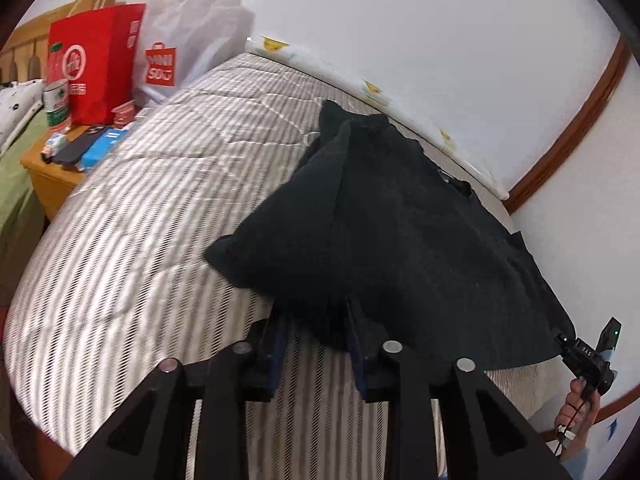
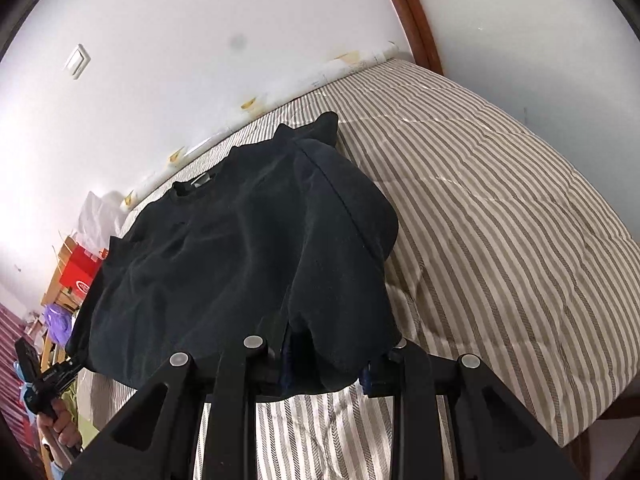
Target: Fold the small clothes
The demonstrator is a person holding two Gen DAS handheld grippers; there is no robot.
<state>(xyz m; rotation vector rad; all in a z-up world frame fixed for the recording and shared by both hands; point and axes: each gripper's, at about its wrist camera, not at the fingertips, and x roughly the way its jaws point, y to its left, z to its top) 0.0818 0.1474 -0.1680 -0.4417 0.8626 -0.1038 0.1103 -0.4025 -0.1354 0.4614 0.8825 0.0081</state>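
Note:
A black shirt point(image 1: 400, 220) point(image 2: 220, 248) lies spread on the striped bed point(image 1: 140, 220) point(image 2: 500, 220), collar toward the wall, its near hem lifted off the cover. My left gripper point(image 1: 316, 332) is shut on the hem's left part, with the cloth draped over its fingertips. Bunched cloth bulges between the fingers of my right gripper point(image 2: 326, 356), which is shut on the hem's right part. Each view shows the other gripper at its edge, held in a hand: the right gripper point(image 1: 564, 340) and the left gripper point(image 2: 74, 362). The hem hangs taut between them.
A white wall runs along the bed's far side, with wooden trim point(image 1: 572, 128) and a light switch point(image 2: 76, 60). At the bed's left end a wooden nightstand point(image 1: 52, 176) carries a red bag point(image 1: 96, 60), a white bag point(image 1: 188, 40) and small items.

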